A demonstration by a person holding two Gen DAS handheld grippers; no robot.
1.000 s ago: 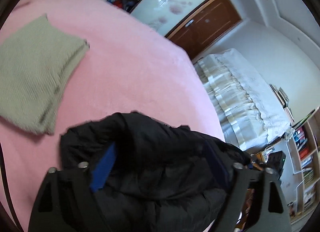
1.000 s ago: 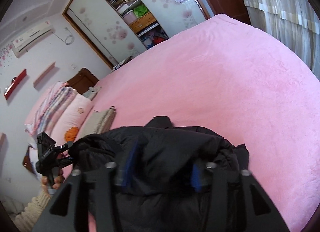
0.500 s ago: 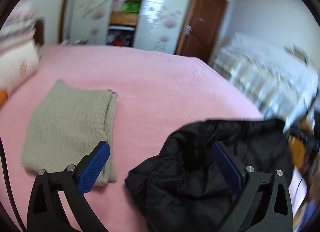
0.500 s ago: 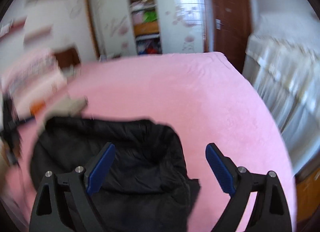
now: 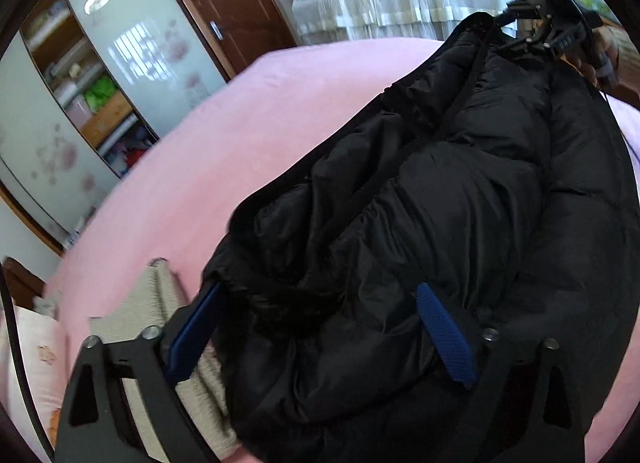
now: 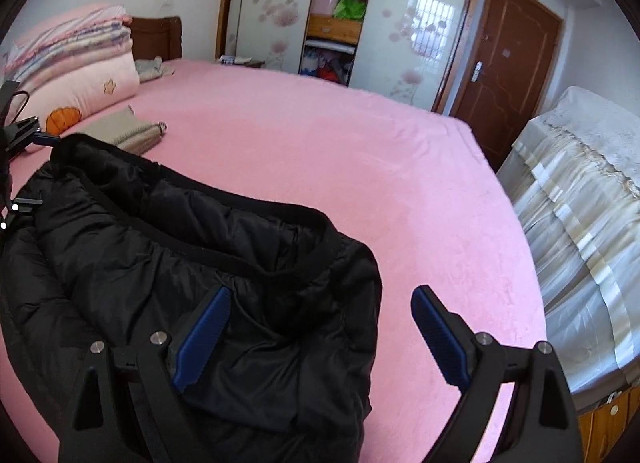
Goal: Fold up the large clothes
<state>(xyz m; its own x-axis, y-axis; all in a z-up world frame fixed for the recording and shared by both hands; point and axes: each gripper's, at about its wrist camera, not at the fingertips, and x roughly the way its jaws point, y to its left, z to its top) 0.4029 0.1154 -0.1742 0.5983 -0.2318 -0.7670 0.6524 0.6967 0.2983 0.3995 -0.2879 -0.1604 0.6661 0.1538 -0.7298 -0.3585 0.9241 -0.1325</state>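
Ahead and to the right of the right gripper [image 6: 320, 327], the pink bedspread [image 6: 340, 151] lies bare up to the wardrobe [image 6: 336, 11]. The black padded jacket [image 6: 160, 263] fills the space under its left finger and further left. Beyond the jacket, a folded beige garment [image 6: 124, 129] and stacked bedding [image 6: 72, 59] block the far left. A draped white cover [image 6: 580, 191] borders the right. Jacket bulk lies between the left gripper's [image 5: 320, 327] spread fingers; the beige garment sits under its left finger.
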